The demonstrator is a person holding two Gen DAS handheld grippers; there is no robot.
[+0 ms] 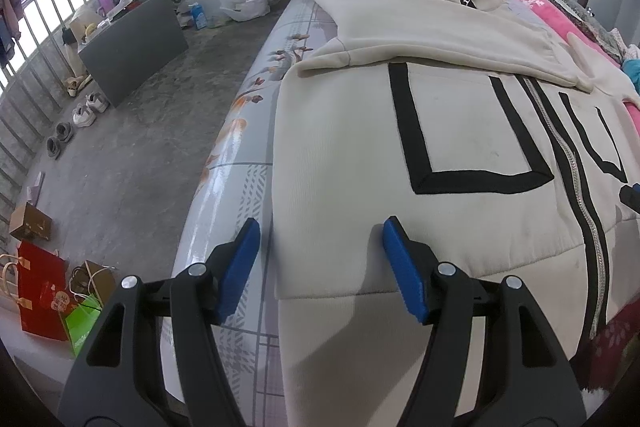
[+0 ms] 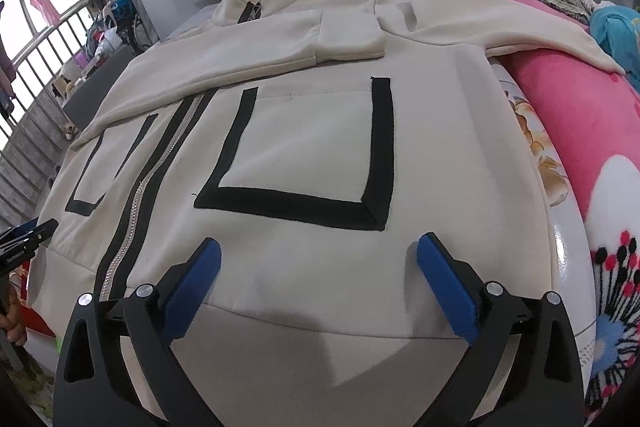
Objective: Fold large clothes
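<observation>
Jacket (image 1: 460,131) of cream colour lies flat on the bed (image 1: 240,155), front side up, and it fills the middle of both wrist views. Its long axis runs away from me: the hem is at the lower part of each frame, just before my claws, and the collar (image 2: 256,5) is far at the upper middle. Both sleeves are already laid across the chest, one over the other, above the black pocket outlines.

My left claw (image 1: 320,259) is spread wide and holds nothing. It hangs over the hem corner at the lower centre of its view; its one blue pad is over the bed sheet and the other over the cloth. My right claw (image 2: 318,281) is also spread wide and empty, over the hem below the black outlined pocket (image 2: 304,151). The zipper (image 2: 136,223) runs at the lower left of the right view, so it lies between my two claws.

I judge the next fold goes along the long axis, hem up to the collar. For this both claws are about equally near to the hem, each on its own side of the zipper, and each must pinch the hem edge directly below it. At the right of the frame a pink blanket (image 2: 580,131) lies just beside the jacket.
</observation>
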